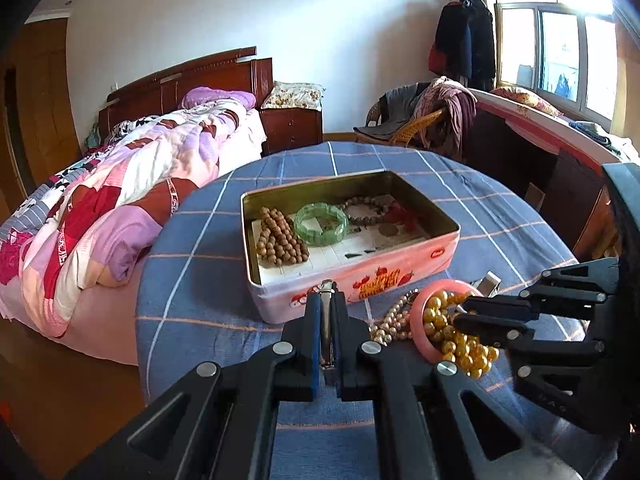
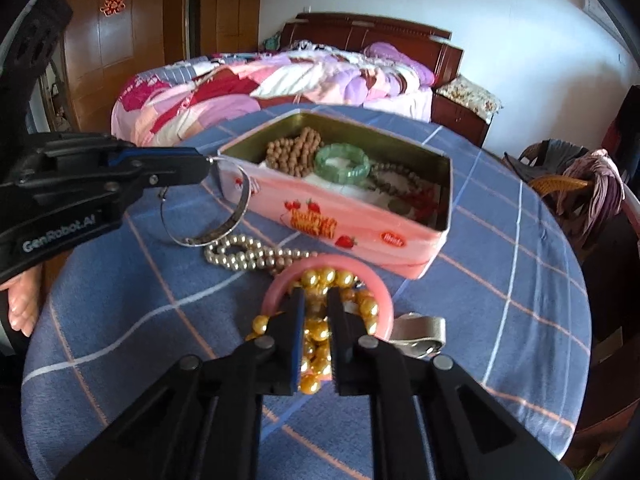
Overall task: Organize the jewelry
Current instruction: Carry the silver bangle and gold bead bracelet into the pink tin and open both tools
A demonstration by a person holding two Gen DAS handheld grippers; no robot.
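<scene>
**Both grippers loaded beside the tin**

My left gripper (image 1: 328, 300) has its jaws pressed together on a silver bangle (image 2: 224, 216). From its own camera I see only a thin metal strip clamped between the fingers; from the right wrist view the bangle hangs from the fingertips, tilted, just in front of the tin's near corner, its lower edge at or near the blue checked tablecloth (image 2: 120, 320).

My right gripper (image 2: 314, 308) is nearly closed, pinching a strand of gold beads (image 2: 316, 340) that runs up between the fingers. The strand passes through a pink bangle (image 2: 376, 292) lying on the cloth, and the fingertips sit inside that ring. A white pearl strand (image 2: 244, 256) lies between the two bangles, close to the tin wall. A small silver clasp piece (image 2: 424, 328) lies just right of the pink bangle.

Pink tin (image 1: 360, 276), open, no lid on it: brown bead strand (image 1: 280, 240) at the left, green bangle (image 1: 321, 224) in the middle, grey-green bead bracelet (image 1: 366, 208) behind it, something red (image 1: 404, 216) at the right, all on a paper lining.
</scene>
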